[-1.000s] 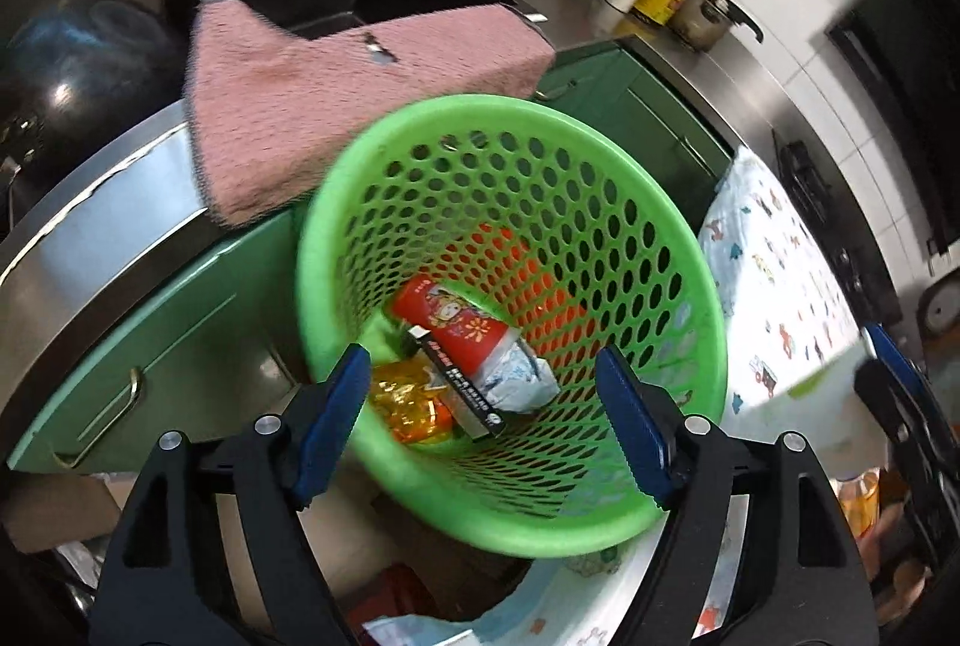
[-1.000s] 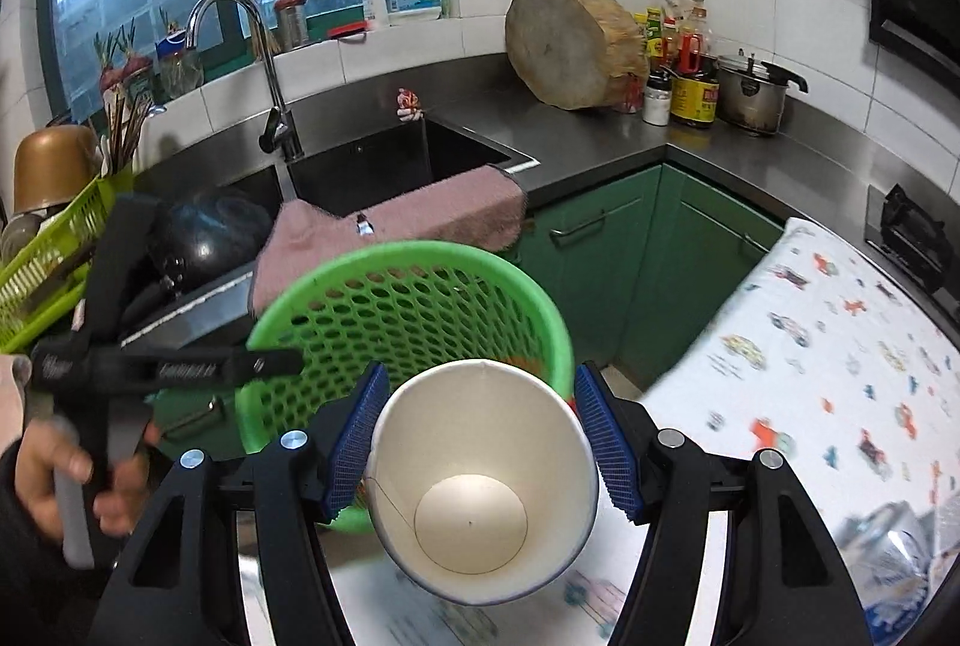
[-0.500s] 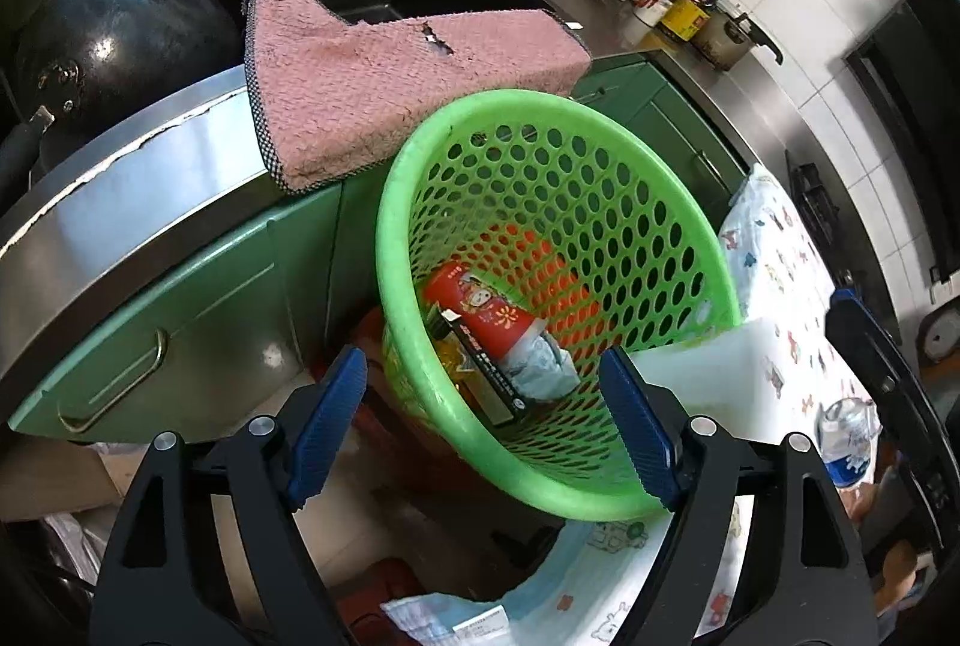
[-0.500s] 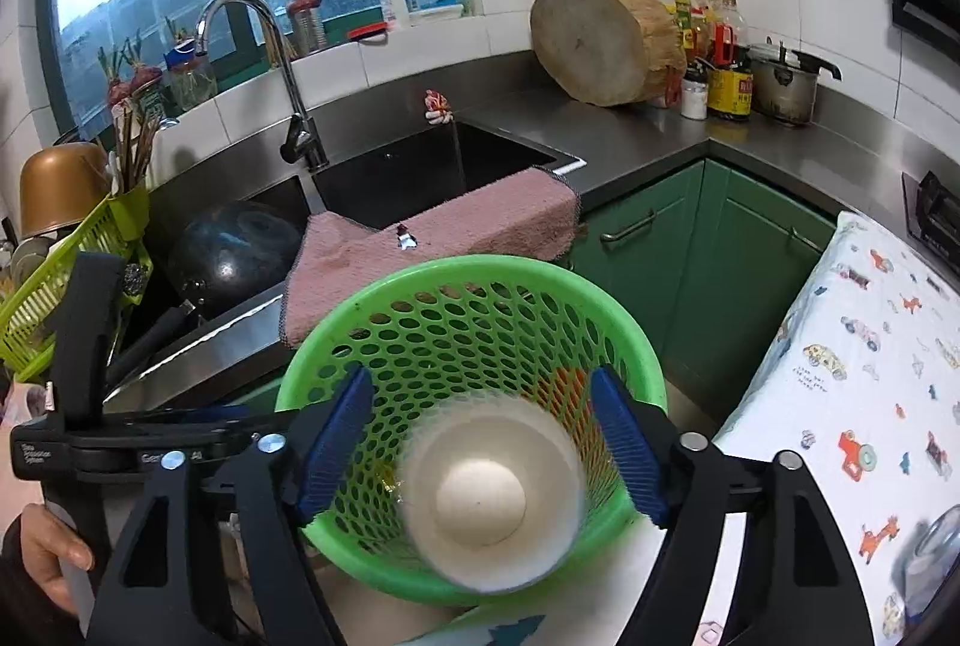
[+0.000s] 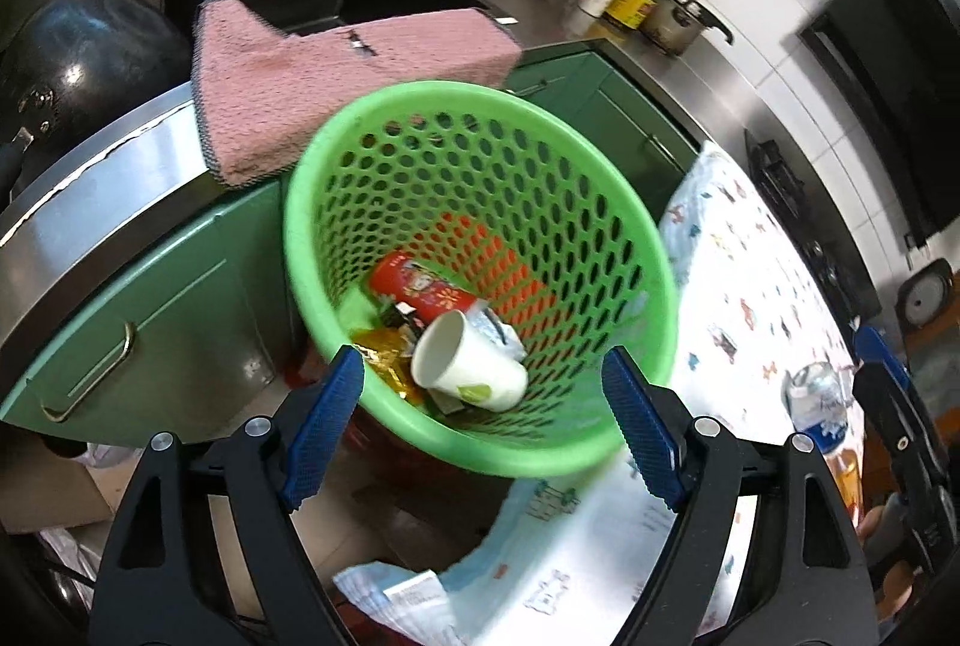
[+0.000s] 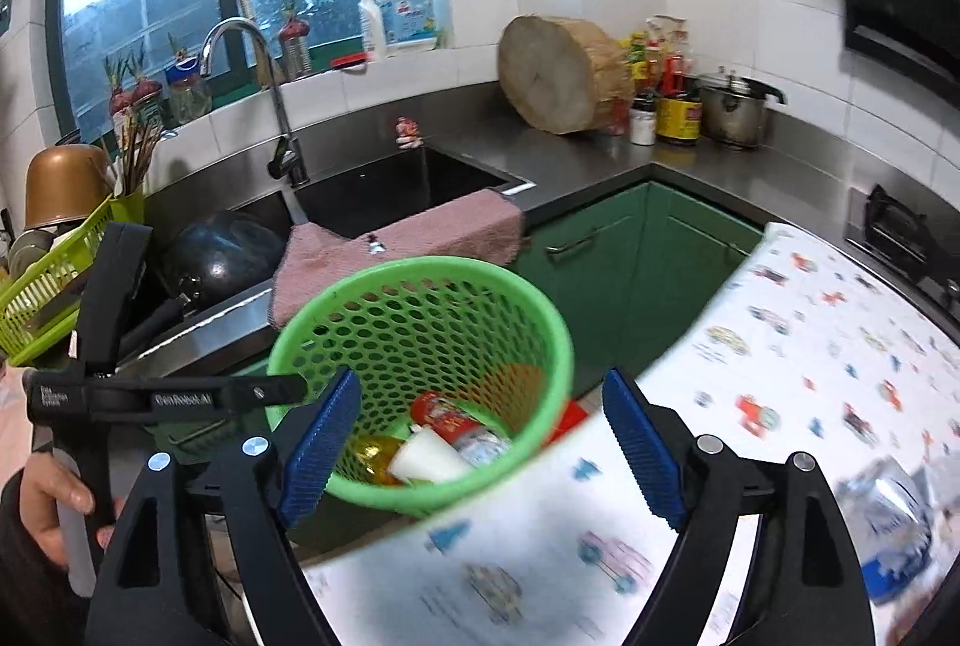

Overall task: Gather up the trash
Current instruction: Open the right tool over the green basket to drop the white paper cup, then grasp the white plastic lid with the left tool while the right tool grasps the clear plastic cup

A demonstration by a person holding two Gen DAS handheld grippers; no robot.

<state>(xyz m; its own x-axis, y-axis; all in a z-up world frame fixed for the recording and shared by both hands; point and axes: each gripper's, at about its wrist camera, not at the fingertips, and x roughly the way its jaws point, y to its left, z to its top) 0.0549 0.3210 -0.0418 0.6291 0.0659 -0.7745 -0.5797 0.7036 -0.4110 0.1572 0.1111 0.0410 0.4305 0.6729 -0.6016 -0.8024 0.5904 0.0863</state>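
Note:
A green perforated basket (image 5: 480, 123) stands off the table's edge, in front of the green cabinets; it also shows in the right wrist view (image 6: 420, 274). Inside lie a white paper cup (image 5: 471, 370) on its side, a red snack wrapper (image 5: 429, 289) and a gold wrapper (image 5: 384, 355); the cup also shows in the right wrist view (image 6: 429, 460). My left gripper (image 5: 483, 424) is open and empty just in front of the basket. My right gripper (image 6: 480, 457) is open and empty above the basket's near rim. A crushed plastic bottle (image 6: 888, 526) lies on the table at right.
The table has a white cloth with car prints (image 6: 780, 346). A pink towel (image 5: 336, 63) hangs over the sink edge behind the basket. A black wok (image 5: 78, 51) sits at left. A round wooden block (image 6: 558, 72) and jars stand on the counter. A stove (image 6: 900, 232) is at right.
My right gripper opened and let go of the paper cup, which dropped into the basket and lies on its side. The left gripper shifted slightly around the basket.

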